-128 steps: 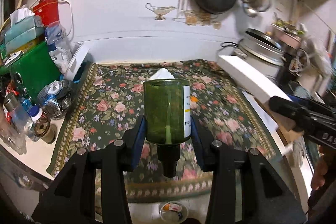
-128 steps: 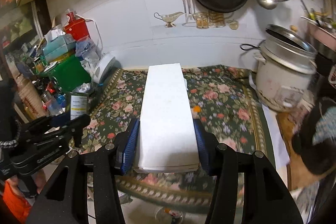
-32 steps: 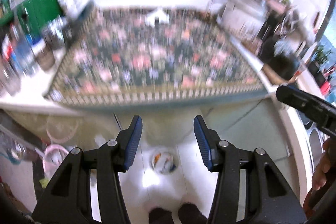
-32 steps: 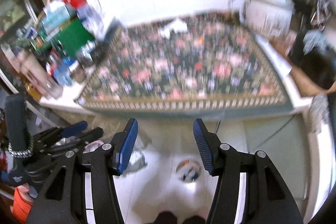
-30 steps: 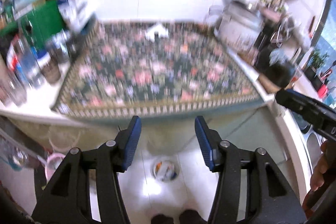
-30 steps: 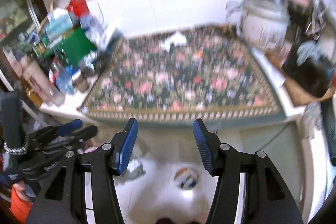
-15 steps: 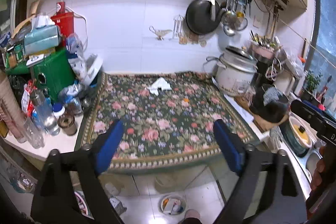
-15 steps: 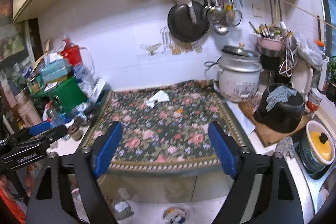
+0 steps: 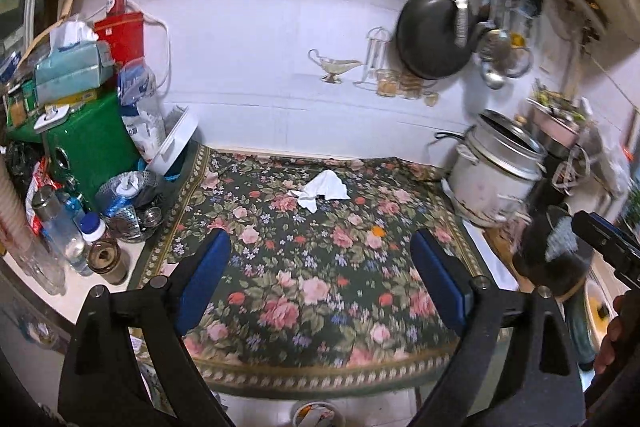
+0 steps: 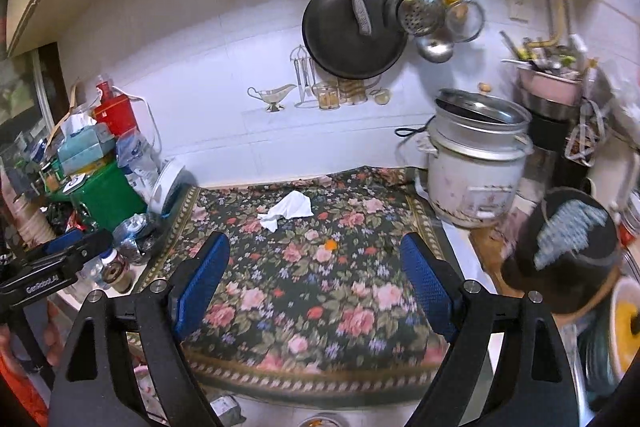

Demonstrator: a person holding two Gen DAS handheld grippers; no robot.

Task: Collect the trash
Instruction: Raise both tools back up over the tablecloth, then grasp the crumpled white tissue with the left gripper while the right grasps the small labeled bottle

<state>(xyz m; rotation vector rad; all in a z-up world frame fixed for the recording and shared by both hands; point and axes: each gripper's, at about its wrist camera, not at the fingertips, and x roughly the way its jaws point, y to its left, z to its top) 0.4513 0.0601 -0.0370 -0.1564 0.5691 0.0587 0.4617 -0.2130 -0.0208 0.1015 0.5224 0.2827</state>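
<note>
Both the left claw (image 9: 320, 277) and the right claw (image 10: 316, 279) are hanging wide and empty over the flowered cloth (image 10: 320, 291), while the crumpled tissue (image 10: 289, 209) is lying near the cloth's far edge, likely to slip from wide pads.

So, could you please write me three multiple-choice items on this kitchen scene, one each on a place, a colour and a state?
1. Where does the tissue lie?
A. on the floral cloth
B. in the rice cooker
C. on the floor

2. What colour are the pads?
A. red
B. blue
C. yellow

3. How is the left gripper?
A. shut on a bottle
B. shut on a box
C. open, empty

Key: 1 A, it rests on the cloth near the wall; 2 B, both views show blue pads; 3 C, only cloth shows between its jaws.
</note>
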